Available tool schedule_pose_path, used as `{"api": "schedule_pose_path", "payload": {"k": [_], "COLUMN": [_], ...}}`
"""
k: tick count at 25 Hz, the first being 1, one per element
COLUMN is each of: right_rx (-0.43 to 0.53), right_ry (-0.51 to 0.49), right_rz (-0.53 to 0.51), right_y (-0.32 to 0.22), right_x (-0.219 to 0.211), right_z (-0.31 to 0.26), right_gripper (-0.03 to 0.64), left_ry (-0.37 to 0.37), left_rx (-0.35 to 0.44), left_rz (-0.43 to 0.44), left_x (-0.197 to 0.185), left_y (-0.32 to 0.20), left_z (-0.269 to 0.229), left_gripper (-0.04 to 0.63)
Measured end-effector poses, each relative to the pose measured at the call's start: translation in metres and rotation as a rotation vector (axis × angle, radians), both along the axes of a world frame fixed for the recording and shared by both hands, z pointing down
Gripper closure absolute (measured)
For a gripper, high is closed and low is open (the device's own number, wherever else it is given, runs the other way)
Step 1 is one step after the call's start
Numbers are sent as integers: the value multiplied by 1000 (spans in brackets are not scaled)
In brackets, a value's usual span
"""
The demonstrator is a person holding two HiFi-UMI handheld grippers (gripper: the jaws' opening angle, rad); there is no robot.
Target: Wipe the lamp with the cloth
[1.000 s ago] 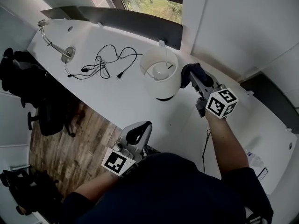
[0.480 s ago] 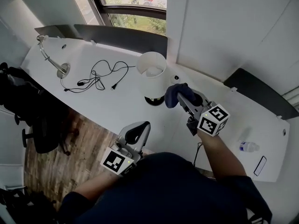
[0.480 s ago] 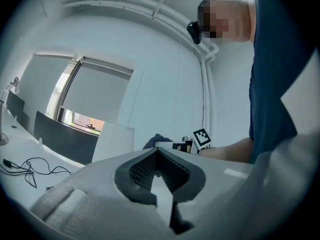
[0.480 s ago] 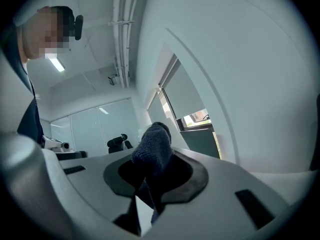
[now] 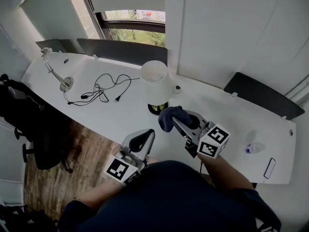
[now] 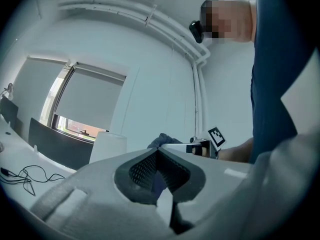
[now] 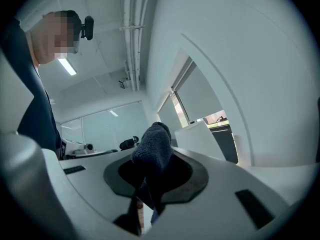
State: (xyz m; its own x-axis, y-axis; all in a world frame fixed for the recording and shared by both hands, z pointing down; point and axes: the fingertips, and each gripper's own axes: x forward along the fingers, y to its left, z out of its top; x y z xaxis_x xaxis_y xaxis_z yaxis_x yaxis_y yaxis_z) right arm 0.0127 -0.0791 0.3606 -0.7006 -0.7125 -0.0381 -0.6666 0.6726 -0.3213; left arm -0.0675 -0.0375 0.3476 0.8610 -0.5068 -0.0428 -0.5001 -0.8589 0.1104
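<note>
- right gripper (image 5: 176,120), clamped on dark cloth (image 5: 168,118), has dropped from lamp (image 5: 155,83) shade to near its base
- left gripper (image 5: 145,138) closed, empty
- base wipe likely next

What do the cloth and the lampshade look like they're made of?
Cloth: dark blue knit or terry fabric, judging by its nubby, fuzzy surface. Lampshade: white and matte, likely fabric or paper, though smooth plastic is possible; no weave shows.

Bright even daylight from window (image 5: 135,25) behind table's (image 5: 125,110) far edge; shadows soft. White lamp (image 5: 155,81) low-contrast on white. Both gripper views: strong fisheye, black vignetted corners (near jaws soft); strip light (image 7: 66,66) glares.
</note>
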Motion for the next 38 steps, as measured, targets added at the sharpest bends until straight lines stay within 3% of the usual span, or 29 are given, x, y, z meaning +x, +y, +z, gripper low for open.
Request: {"api": "schedule_pose_path", "payload": {"k": [13,38], "right_rx": [-35,-34], "right_ry": [-35,-16], "right_rz": [-89,-97], "right_y": [46,44], "right_x": [-44,-40], "right_z": [7,13], "right_gripper": [528,528], "left_ry": [2,-3], "left_rx": [17,0], "left_rz": [-15,-15], "left_x": [-14,-5], "left_y": [8,2], "left_z": [-3,1], "left_gripper": [589,589]}}
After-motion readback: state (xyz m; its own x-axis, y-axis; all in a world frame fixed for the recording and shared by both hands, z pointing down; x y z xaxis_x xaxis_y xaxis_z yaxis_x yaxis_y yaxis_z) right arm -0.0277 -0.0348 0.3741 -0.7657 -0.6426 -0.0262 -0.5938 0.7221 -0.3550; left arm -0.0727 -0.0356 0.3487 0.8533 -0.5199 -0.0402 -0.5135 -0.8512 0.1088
